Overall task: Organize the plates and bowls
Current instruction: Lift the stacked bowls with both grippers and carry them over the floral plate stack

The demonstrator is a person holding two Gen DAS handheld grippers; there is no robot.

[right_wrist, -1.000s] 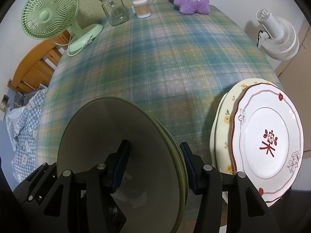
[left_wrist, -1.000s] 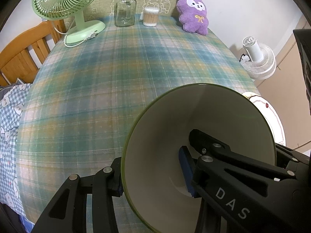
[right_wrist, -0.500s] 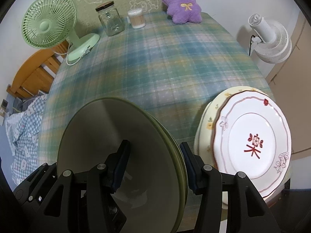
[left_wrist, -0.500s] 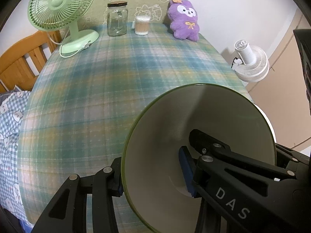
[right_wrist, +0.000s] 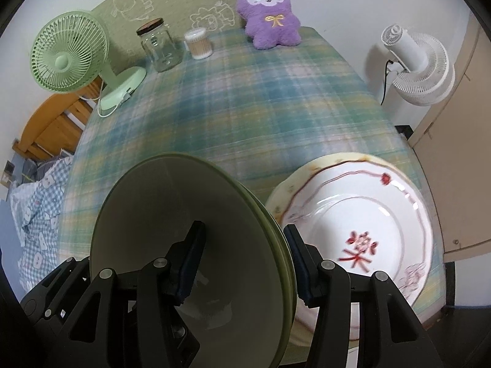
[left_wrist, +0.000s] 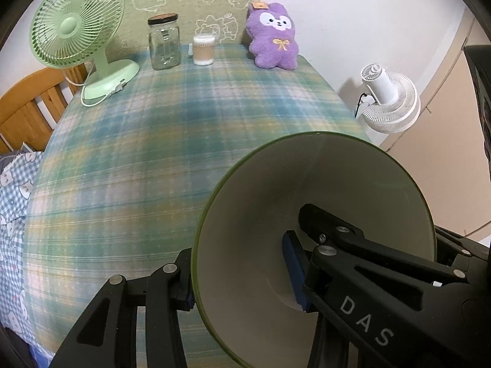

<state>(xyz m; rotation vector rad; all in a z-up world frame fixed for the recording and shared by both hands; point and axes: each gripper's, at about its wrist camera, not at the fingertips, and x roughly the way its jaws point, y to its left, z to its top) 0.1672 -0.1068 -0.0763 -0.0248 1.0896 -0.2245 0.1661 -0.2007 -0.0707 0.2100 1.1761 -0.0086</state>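
OK, left gripper [left_wrist: 242, 279] and right gripper [right_wrist: 242, 263] both clamp the green bowl stack [right_wrist: 190, 245], lifted beside the plates [right_wrist: 362, 224]. Keep both hands level and synced; land it flat on bare tablecloth [left_wrist: 172, 141].

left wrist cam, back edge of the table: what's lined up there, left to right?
Green desk fan → glass jar with dark lid → cotton swab container → purple plush toy. Off the table, further right: white fan.
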